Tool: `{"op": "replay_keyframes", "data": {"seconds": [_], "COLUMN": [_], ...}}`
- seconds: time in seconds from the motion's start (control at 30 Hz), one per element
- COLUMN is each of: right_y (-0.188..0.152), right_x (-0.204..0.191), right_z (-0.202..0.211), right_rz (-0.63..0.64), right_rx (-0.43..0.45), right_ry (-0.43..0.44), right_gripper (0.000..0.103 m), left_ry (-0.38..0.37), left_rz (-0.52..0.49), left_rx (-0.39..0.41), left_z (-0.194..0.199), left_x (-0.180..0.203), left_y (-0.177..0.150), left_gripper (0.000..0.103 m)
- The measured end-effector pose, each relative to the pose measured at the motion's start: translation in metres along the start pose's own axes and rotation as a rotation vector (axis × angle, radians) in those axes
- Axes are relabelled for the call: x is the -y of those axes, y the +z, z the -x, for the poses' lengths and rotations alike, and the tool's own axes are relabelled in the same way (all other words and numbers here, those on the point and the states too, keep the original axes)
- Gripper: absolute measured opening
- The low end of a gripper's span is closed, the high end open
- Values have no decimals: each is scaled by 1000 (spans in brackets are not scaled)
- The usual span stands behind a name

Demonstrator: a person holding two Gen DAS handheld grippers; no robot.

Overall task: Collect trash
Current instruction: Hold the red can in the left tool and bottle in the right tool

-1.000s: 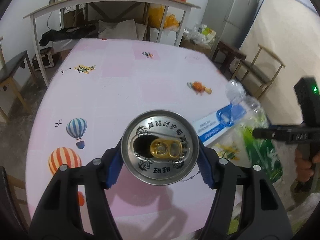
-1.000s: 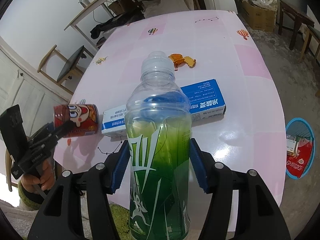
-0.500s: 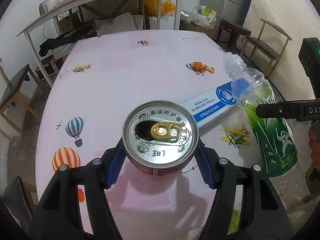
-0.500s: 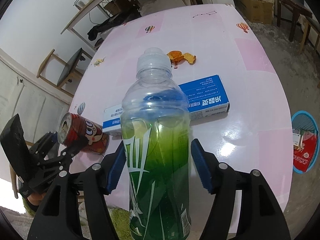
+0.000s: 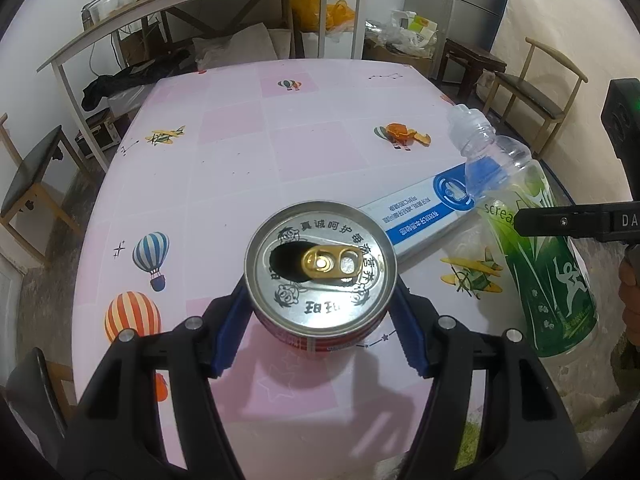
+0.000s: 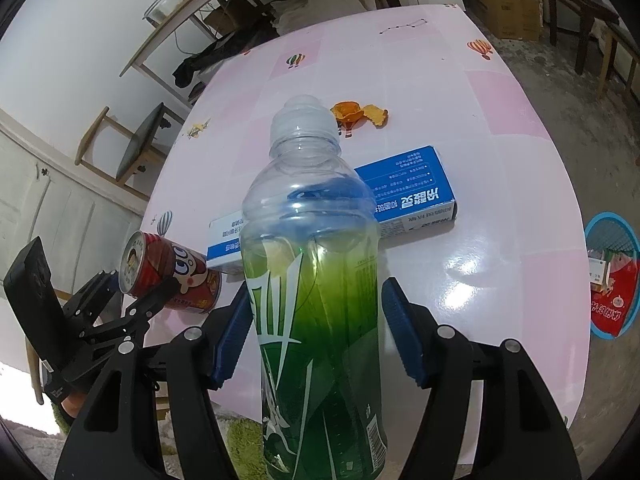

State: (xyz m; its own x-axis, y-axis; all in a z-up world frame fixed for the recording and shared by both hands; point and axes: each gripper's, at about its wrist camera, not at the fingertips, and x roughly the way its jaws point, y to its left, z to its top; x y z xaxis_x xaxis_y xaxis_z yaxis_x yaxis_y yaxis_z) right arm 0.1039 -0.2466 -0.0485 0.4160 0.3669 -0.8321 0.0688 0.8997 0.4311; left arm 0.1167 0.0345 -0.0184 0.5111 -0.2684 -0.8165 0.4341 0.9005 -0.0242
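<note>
Can and bottle, each between a gripper's pads, above the near edge of the pink tabletop (image 5: pixel 224 168).

Left wrist view: the left hand-held gripper (image 5: pixel 318 322) clamps a red can (image 5: pixel 320 268), tab end up, hiding the tabletop beneath; the blue box (image 5: pixel 424 212) lies just behind it, peel (image 5: pixel 404 134) farther back. Right wrist view: the right hand-held gripper (image 6: pixel 316 332) straddles the green-labelled bottle (image 6: pixel 316 280), which hides the box's middle; its right pad stands clear, so no firm grip shows. The bottle's base is cut off.

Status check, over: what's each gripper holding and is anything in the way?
Left gripper shut on red can. Right gripper: jaws around green bottle, small gap at one pad. Blue box and orange peel left on table. Nothing blocking.
</note>
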Motion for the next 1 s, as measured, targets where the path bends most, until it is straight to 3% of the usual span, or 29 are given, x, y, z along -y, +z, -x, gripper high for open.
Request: {"op": "replay_keyframes", "data": {"seconds": [0.53,0.77,1.0], "right_y": [1,0,0], "right_x": [0,-2,0], "right_z": [1,2,2], "right_rz": [-4,-8,-17], "right_rx": [-1,3,2], "right_ry": [-6,-14,-5], "right_gripper": [63,63,63], "left_ry": [-19,-106,-83], "left_rz": [14,73,34], "left_rx": [14,91,156], "left_z": [2,13,19], "left_x": [-4,-22,-19], "left_y": [-1,-11,-19], "left_gripper": [62,79,80]}}
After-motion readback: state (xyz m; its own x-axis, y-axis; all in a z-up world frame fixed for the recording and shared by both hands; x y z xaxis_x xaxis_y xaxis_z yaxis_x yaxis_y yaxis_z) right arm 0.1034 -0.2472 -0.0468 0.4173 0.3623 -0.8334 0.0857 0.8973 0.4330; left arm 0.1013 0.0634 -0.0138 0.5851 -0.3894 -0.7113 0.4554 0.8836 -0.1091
